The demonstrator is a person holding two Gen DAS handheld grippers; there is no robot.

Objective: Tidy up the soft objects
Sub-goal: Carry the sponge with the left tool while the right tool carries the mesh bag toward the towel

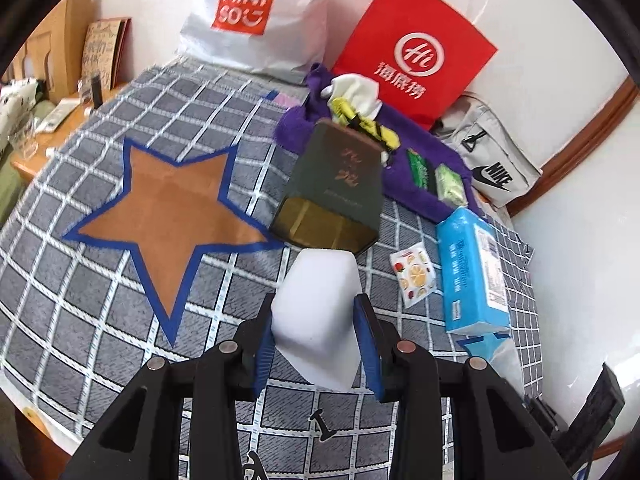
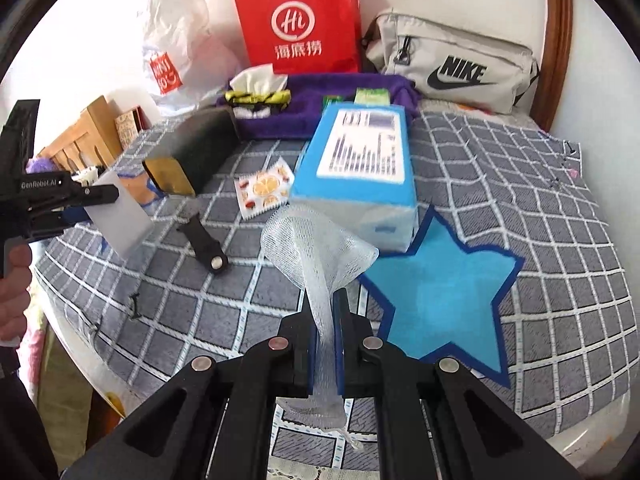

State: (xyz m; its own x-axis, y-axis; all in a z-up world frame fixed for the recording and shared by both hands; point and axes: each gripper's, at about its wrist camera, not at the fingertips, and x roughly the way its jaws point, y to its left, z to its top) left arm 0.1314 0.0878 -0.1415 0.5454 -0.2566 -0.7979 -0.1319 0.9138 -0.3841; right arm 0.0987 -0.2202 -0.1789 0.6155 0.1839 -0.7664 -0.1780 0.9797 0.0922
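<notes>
The left gripper (image 1: 316, 344) holds a white rectangular foam sponge block (image 1: 320, 312) across its narrow sides, above the grey checked cloth (image 1: 100, 320) near the brown star patch (image 1: 172, 216); the block looks light and springy, so a mid-body pinch should hold. The right gripper (image 2: 325, 332) is nearly closed on a bunched white mesh net (image 2: 316, 248), limp and weightless-looking, beside the blue star patch (image 2: 440, 296).

against the wall in front of me i see a red paper bag (image 2: 298, 20), a white miniso bag (image 1: 256, 16) and a grey nike pouch (image 2: 452, 68), with a dark box (image 1: 334, 188) tipped on the checked cloth (image 1: 100, 300).
</notes>
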